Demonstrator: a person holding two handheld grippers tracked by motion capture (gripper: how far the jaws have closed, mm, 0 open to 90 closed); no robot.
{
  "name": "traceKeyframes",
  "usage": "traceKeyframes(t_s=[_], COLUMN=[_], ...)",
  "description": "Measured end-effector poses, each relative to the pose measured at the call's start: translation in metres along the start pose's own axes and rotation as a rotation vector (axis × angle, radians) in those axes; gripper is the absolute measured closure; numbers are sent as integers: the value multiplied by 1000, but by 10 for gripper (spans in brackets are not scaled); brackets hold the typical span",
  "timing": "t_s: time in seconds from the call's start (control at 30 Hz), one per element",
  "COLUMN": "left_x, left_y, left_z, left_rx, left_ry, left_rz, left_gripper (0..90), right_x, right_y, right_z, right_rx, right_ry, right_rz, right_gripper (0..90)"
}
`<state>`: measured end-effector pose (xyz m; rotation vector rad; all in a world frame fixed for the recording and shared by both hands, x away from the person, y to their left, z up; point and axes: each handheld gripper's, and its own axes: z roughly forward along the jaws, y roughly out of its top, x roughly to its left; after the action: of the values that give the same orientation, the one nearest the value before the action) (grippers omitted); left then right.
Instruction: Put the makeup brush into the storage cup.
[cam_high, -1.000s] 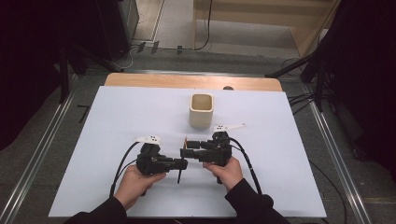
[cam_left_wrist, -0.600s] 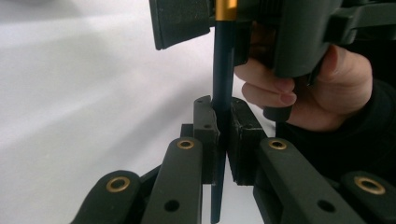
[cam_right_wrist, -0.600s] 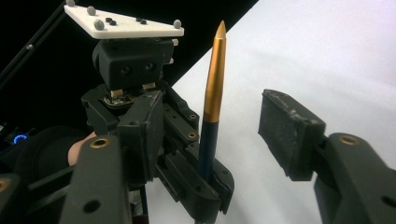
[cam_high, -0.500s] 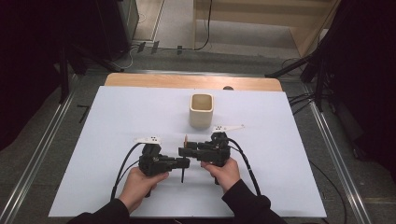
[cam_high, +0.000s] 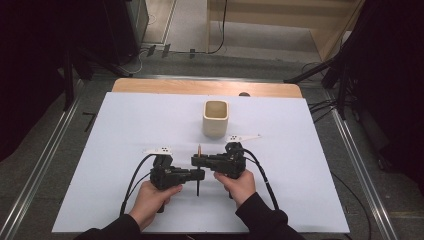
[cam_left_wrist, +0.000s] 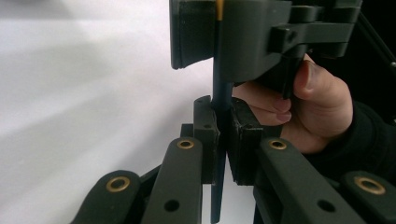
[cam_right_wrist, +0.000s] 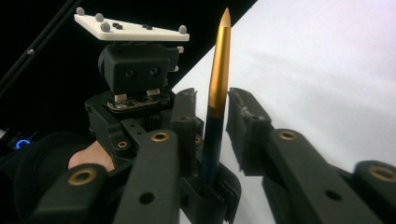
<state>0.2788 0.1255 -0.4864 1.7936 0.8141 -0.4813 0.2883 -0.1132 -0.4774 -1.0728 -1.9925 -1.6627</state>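
So the left gripper is clamped on the dark shaft of the pen, low on its length, and it's just sitting there. In the left gripper view the shaft runs straight up between its pads, pinched tight. The change is on the other side: a second ago the right gripper stood wide around the pen, and its jaws have just been closing in on it. In the right gripper view the pen rises between that gripper's jaws, gold tip pointing up and away from it. One pad is against the shaft, with a sliver of gap showing on the other, so I wouldn't call it a firm grip yet. Looks to me like a handover, or a pull-apart. The cup sits beyond both grippers, well apart, probably the drop-off.
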Motion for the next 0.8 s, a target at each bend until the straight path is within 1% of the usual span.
traceKeyframes(t_s=[0.13, 0.37, 0.5, 0.7, 0.73, 0.8], left_x=[0, 0, 0, 2, 1, 2], left_y=[0, 0, -1, -1, -1, -1], left_z=[1, 2, 2, 2, 2, 3], left_rx=[-1, 0, -1, 11, 13, 14], left_ry=[-9, -9, -7, 1, -1, 0], left_rz=[-5, -3, 7, 17, 15, 14], left_gripper=[838, 837, 832, 757, 738, 672], right_x=[0, -1, -2, -3, -3, -3], right_y=[0, 0, 1, 1, 1, 1], right_z=[0, 1, 0, 0, 0, 0], right_rx=[7, 14, 16, 27, 27, 29], right_ry=[7, 21, 23, 34, 36, 36], right_rz=[1, 25, 34, 47, 46, 48], right_gripper=[820, 830, 830, 831, 831, 831])
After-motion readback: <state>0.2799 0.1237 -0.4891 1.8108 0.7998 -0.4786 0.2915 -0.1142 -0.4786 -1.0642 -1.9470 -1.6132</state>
